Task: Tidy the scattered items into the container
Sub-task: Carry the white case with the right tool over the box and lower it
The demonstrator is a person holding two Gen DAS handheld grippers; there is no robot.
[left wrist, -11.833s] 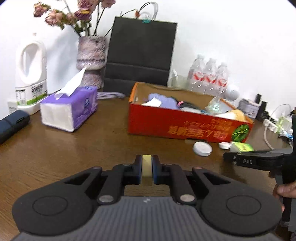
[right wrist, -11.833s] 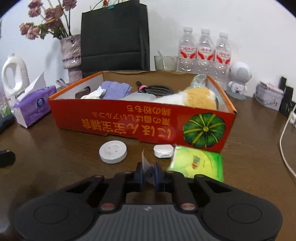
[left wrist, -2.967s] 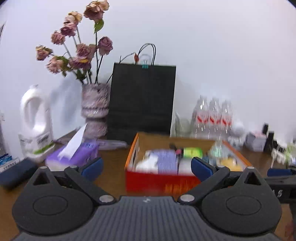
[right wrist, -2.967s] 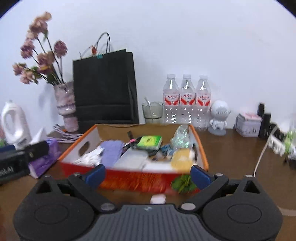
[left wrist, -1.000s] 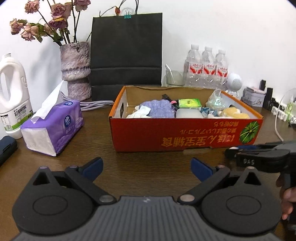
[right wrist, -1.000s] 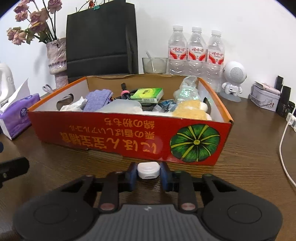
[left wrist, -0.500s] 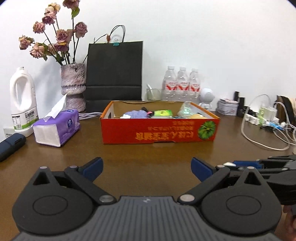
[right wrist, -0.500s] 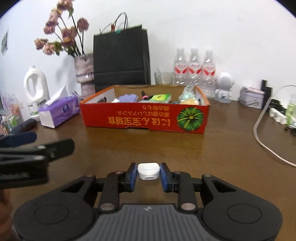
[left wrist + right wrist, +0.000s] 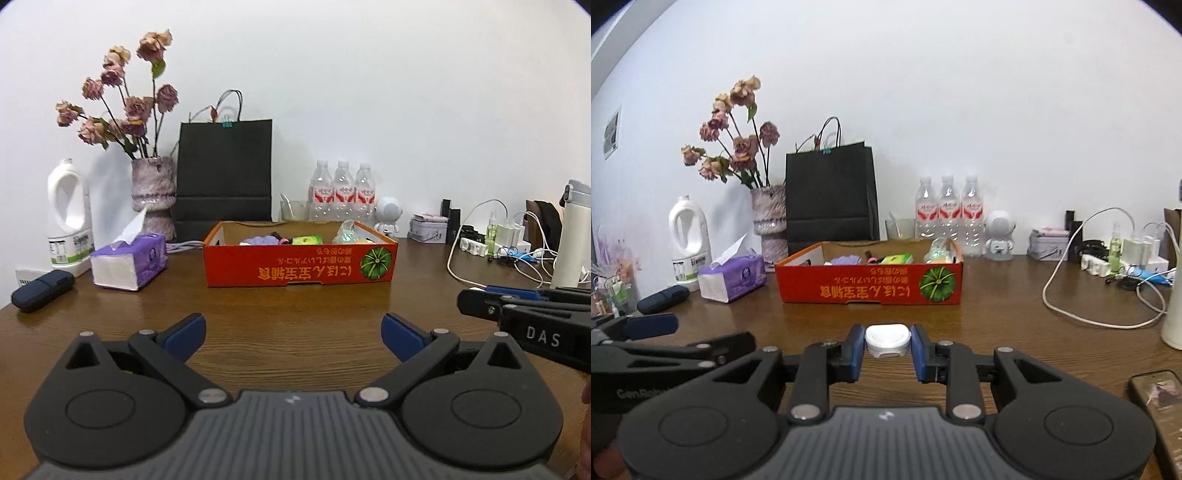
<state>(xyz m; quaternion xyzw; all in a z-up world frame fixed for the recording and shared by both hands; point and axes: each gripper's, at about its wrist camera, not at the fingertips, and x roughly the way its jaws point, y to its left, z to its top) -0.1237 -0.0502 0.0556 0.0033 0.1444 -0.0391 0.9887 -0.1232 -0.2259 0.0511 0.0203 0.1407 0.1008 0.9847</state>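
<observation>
The red cardboard box [image 9: 299,266] with a pumpkin print stands mid-table, far from both grippers, with several items inside, among them a purple cloth and a green packet [image 9: 306,240]. It also shows in the right wrist view [image 9: 868,290]. My left gripper [image 9: 291,334] is open and empty, low over the bare table. My right gripper [image 9: 888,345] is shut on a small white case [image 9: 887,339], well in front of the box. The right gripper shows side-on at the right of the left wrist view [image 9: 469,301].
Behind and left of the box stand a purple tissue pack [image 9: 129,260], a white jug [image 9: 70,229], a flower vase [image 9: 153,195], a black paper bag [image 9: 223,177] and water bottles [image 9: 341,199]. Cables and chargers [image 9: 1108,273] lie at the right. A phone [image 9: 1161,402] lies near right.
Both grippers have pulled back from the box, which now looks smaller and farther. The right gripper still holds the white case. The left gripper stays open.
</observation>
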